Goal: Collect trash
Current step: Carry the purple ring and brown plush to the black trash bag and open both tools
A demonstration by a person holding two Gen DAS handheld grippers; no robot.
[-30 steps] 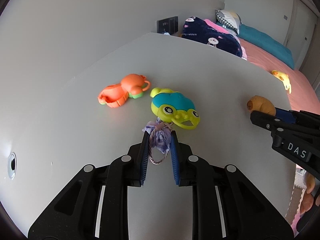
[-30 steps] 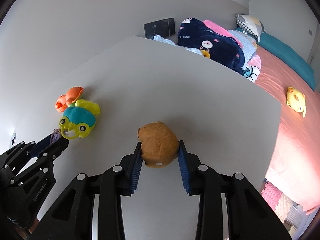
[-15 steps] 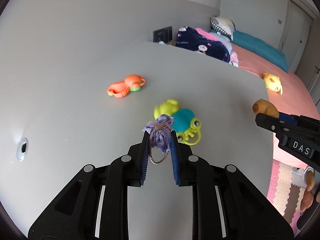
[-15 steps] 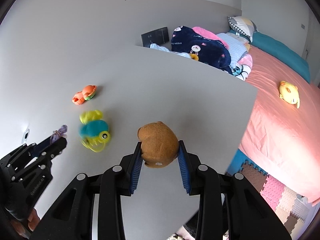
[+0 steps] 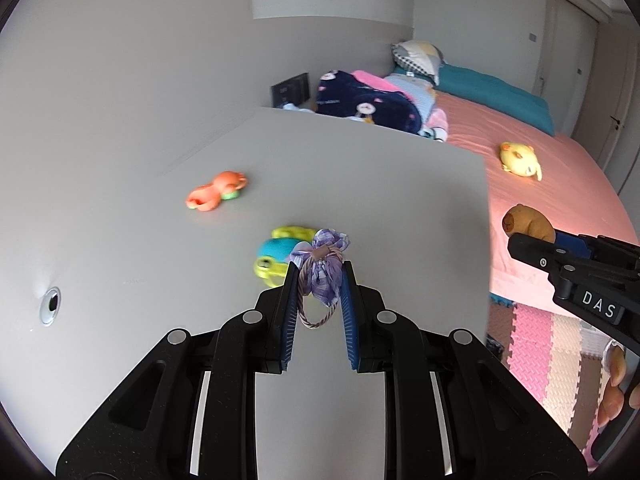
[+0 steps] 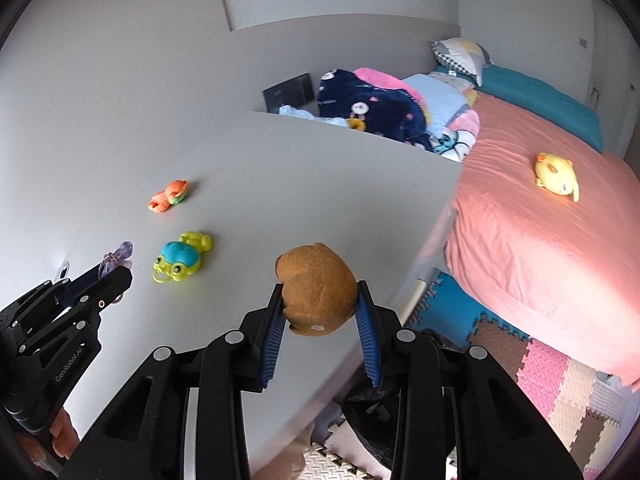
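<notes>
My left gripper [image 5: 318,272] is shut on a small purple cloth bundle with a cord loop [image 5: 322,268], held above the grey table [image 5: 360,168]. It also shows in the right wrist view [image 6: 118,256]. My right gripper [image 6: 320,300] is shut on a brown plush toy [image 6: 316,290], held near the table's right edge; the toy also shows in the left wrist view [image 5: 528,222]. A dark bin [image 6: 372,420] shows partly below the right gripper, off the table's edge.
On the table lie an orange toy [image 5: 216,196] and a blue and yellow frog toy [image 6: 178,260]. A bed with a pink sheet [image 6: 540,248] stands to the right with a yellow plush [image 6: 556,176] on it. Foam mats [image 5: 552,344] cover the floor.
Both grippers have pulled back and risen from the table with their loads. The toys on the table look smaller and farther. The table's right edge and floor have come into view.
</notes>
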